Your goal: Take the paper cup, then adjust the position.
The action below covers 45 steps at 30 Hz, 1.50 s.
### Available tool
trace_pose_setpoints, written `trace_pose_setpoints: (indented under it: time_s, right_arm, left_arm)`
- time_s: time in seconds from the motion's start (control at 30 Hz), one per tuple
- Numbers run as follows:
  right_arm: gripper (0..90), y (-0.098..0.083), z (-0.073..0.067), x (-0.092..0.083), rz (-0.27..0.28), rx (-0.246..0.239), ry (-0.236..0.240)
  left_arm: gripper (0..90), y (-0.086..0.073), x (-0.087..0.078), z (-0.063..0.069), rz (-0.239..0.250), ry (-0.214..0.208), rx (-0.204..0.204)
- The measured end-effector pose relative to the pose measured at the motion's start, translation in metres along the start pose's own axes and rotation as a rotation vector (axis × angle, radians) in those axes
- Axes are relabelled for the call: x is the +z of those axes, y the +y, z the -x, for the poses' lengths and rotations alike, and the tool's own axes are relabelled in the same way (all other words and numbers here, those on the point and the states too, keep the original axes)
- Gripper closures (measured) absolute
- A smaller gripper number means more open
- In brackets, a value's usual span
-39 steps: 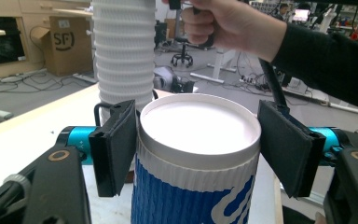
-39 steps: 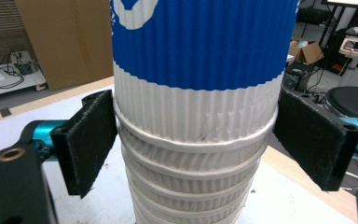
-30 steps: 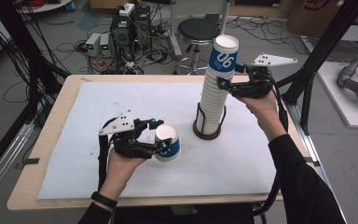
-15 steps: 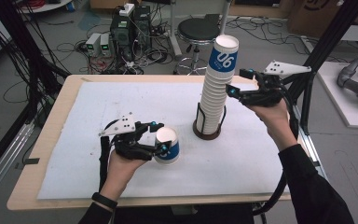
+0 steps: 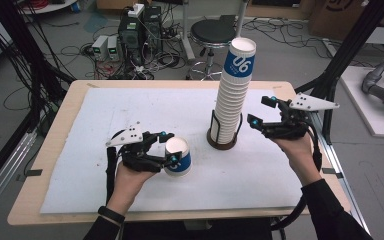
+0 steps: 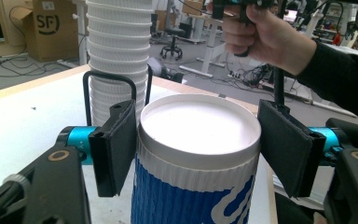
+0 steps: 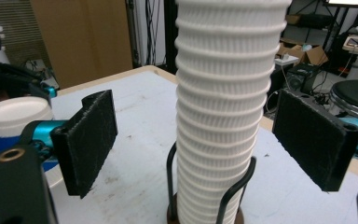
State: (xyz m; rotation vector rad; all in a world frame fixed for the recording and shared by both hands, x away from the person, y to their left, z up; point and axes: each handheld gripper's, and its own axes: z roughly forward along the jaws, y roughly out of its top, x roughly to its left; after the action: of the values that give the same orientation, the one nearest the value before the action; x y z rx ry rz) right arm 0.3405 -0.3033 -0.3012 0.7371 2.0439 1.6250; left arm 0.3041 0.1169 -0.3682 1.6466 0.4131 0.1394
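A blue-and-white paper cup point(image 5: 178, 157) point(image 6: 196, 154) stands on the white table sheet point(image 5: 145, 110). My left gripper point(image 5: 169, 148) point(image 6: 198, 144) has a pad pressed against each side of it, just below its white top. A tall stack of white ribbed cups point(image 5: 233, 100) point(image 7: 221, 107), topped by a blue "06" cup, rises from a black wire holder point(image 5: 222, 143) point(image 7: 205, 205). My right gripper point(image 5: 258, 111) point(image 7: 205, 140) hangs open to the right of the stack. In the right gripper view the stack stands between the pads with wide gaps on both sides.
The wooden table's right edge point(image 5: 325, 165) lies close under the right hand. A black stool point(image 5: 212, 34), computer boxes and cables sit on the floor behind the table. The sheet left of the left hand is bare.
My right gripper has come away from the upper part of the stack, moving right and down, and now stands open beside it. The left gripper and its cup have stayed put.
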Motion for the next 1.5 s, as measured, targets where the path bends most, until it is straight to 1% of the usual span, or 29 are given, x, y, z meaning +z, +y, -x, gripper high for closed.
trace_pose_setpoints:
  time_s: [0.03,0.2,0.27,0.37,0.47,0.6,0.73,0.87,0.93,1.0,1.1,1.17,1.23,1.33,1.4,1.47,1.5]
  right_arm:
    - [14.2,-0.004,-0.002,0.0,0.0,0.001,0.004]
    - [14.2,-0.023,-0.011,-0.001,-0.004,0.005,0.009]
    - [14.2,-0.033,-0.015,-0.001,-0.009,0.002,0.006]
    - [14.2,-0.043,-0.018,-0.001,-0.012,0.002,0.004]
    - [14.2,-0.05,-0.02,-0.002,-0.004,0.006,0.003]
    - [14.2,-0.057,-0.023,-0.003,-0.01,0.007,0.007]
    - [14.2,-0.065,-0.026,-0.001,-0.026,0.009,0.016]
    - [14.2,-0.072,-0.026,0.002,-0.042,0.015,0.024]
    - [14.2,-0.075,-0.026,0.004,-0.052,0.02,0.023]
    - [14.2,-0.077,-0.026,0.003,-0.059,0.021,0.024]
    - [14.2,-0.079,-0.026,0.001,-0.06,0.012,0.018]
    - [14.2,-0.08,-0.027,-0.001,-0.062,0.02,0.019]
    - [14.3,-0.08,-0.026,-0.003,-0.056,0.019,0.014]
    - [14.3,-0.078,-0.026,-0.006,-0.044,0.027,0.011]
    - [14.2,-0.076,-0.028,-0.007,-0.033,0.032,0.014]
    - [14.3,-0.074,-0.029,-0.006,-0.031,0.026,0.019]
    - [14.3,-0.074,-0.029,-0.005,-0.03,0.024,0.022]
  left_arm:
    - [30.4,-0.001,0.001,0.0,0.001,0.001,-0.005]
    - [30.4,-0.003,0.002,0.0,-0.004,-0.007,-0.004]
    - [30.4,-0.004,0.002,-0.001,-0.009,-0.004,-0.005]
    - [30.4,-0.007,0.002,-0.002,-0.002,0.003,-0.008]
    - [30.4,-0.009,0.002,-0.003,-0.005,0.007,-0.005]
    - [30.4,-0.011,0.002,-0.005,0.002,0.011,-0.001]
    - [30.4,-0.011,0.002,-0.006,0.002,0.019,0.001]
    - [30.4,-0.012,0.004,-0.008,-0.001,0.021,0.001]
    - [30.4,-0.011,0.006,-0.009,0.002,0.014,-0.007]
    - [30.4,-0.01,0.008,-0.009,0.003,0.01,-0.002]
    - [30.4,-0.01,0.012,-0.009,-0.002,0.0,-0.001]
    - [30.4,-0.009,0.014,-0.007,-0.008,-0.005,0.001]
    - [30.4,-0.008,0.015,-0.006,-0.007,-0.011,0.008]
    - [30.4,-0.007,0.013,-0.003,-0.001,-0.012,0.005]
    - [30.4,-0.006,0.011,-0.001,0.004,-0.006,0.012]
    - [30.4,-0.004,0.009,0.0,0.009,-0.01,0.016]
    - [30.4,-0.003,0.008,0.001,0.009,-0.005,0.02]
